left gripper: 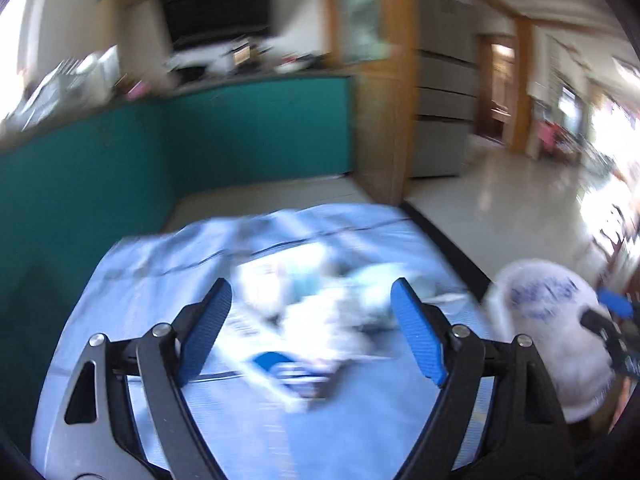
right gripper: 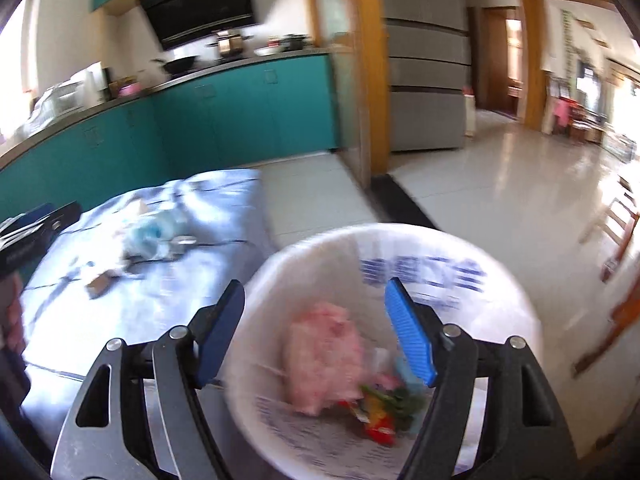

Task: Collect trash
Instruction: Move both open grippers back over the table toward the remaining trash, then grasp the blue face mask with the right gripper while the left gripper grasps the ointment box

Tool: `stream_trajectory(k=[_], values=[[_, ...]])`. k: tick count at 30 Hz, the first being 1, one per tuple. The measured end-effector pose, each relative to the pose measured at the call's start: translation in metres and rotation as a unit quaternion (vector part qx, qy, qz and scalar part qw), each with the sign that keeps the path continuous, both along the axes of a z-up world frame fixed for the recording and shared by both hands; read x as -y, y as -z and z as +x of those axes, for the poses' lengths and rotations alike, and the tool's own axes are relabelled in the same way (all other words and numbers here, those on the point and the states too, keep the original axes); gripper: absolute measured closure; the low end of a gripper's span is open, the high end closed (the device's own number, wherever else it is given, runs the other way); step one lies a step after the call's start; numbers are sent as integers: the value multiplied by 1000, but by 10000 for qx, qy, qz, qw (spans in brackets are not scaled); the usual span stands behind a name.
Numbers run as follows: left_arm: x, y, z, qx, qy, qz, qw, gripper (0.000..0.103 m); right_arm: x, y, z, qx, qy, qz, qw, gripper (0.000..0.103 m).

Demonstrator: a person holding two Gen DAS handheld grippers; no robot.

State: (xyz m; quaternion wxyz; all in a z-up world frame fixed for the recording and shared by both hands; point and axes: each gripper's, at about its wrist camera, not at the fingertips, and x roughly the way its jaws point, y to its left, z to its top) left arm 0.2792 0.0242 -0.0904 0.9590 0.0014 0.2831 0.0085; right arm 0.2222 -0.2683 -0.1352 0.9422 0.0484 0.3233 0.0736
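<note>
A white trash bin lined with a printed plastic bag (right gripper: 460, 256) stands beside a table covered in a light blue cloth (right gripper: 224, 200). Pink crumpled trash (right gripper: 324, 360) and a red and green wrapper (right gripper: 380, 412) lie inside the bin. My right gripper (right gripper: 316, 332) is open and empty just above the bin's mouth. My left gripper (left gripper: 312, 336) is open and empty above a blurred pile of white and pale blue trash (left gripper: 312, 304) on the cloth (left gripper: 160, 264). The bin shows in the left wrist view (left gripper: 548, 320) at the right, with the other gripper (left gripper: 612, 320) at it.
More scraps lie on the cloth, a pale blue crumpled piece (right gripper: 154, 232) and a small brown piece (right gripper: 98, 284). Teal kitchen cabinets (right gripper: 224, 116) run behind the table. A wooden door frame (right gripper: 368, 80) and a grey fridge (right gripper: 424, 80) stand beyond. Tiled floor (right gripper: 520, 200) spreads right.
</note>
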Motion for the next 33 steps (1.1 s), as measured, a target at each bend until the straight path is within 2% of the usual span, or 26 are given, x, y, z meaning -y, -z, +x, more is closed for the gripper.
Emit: stream_trajectory(k=[3,6,9,12,17,18,19,22,26,27,31,33], values=[[-51,7,18,-445,-507,-383,9970,21,-43,-10,28,-122,-669,195,9975,31],[-79,11,23,-607,-847,-498,9933,21,-90,-14,60,-168,-1182,-7,9928,31],[-92,16,24,-725,-852,-659,9915,21,-121,-12,88,-234,-1309,-85,9911,31],[-91,18,24,-763,-840,-598,9917,20,-146,-1,118,-486,-1384,121,9891,31],[-91,30,28,-888,-659,-589,9921,18,-162,20,137,-787,-1280,-61,9886,31],[-89,33,30,-936,-604,-626,9918,17,-161,22,136,-825,-1303,-12,9880,38],[-89,36,29,-972,-580,-667,9913,16,-161,24,136,-912,-1370,18,9864,50],[-83,47,32,-1151,-478,-837,9887,14,-163,28,128,-1000,-1655,-120,9811,66],[-73,54,34,-1284,-405,-822,9875,13,-170,28,104,-1096,-2168,-88,9700,76],[-71,55,34,-1297,-417,-802,9874,13,-173,28,98,-1153,-2353,-32,9651,82],[-73,57,37,-1310,-515,-828,9866,12,-186,24,60,-1153,-3008,-225,9464,85],[-76,59,38,-1322,-555,-864,9859,12,-186,19,48,-1119,-3139,-265,9425,85]])
